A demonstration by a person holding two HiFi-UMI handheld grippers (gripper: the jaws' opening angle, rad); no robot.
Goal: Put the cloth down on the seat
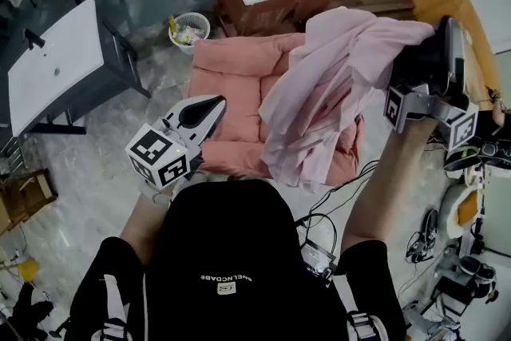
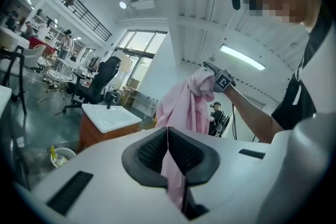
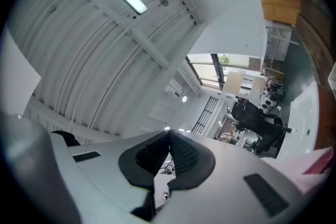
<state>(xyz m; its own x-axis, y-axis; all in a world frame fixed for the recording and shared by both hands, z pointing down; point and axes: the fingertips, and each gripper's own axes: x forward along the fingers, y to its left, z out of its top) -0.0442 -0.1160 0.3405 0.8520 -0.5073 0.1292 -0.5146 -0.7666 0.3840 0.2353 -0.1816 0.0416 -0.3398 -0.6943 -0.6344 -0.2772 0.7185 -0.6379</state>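
Two sets of tongs, both closed. The left tongs (image 2: 168, 132) sit together on nothing, low at the left of the head view. The right tongs (image 3: 169, 136) also meet tip to tip, with no fabric showing between them, yet the pale pink cloth (image 1: 319, 92) hangs bunched from them at upper right. The cloth drapes over the salmon-pink upholstered armchair seat (image 1: 231, 120); whether its lower end touches cannot be told.

Expect light, limp, non-fragile material that folds freely. Take hold at the bunched top edge. The long axis runs from the right tongs downward, with the free end toward lower centre.
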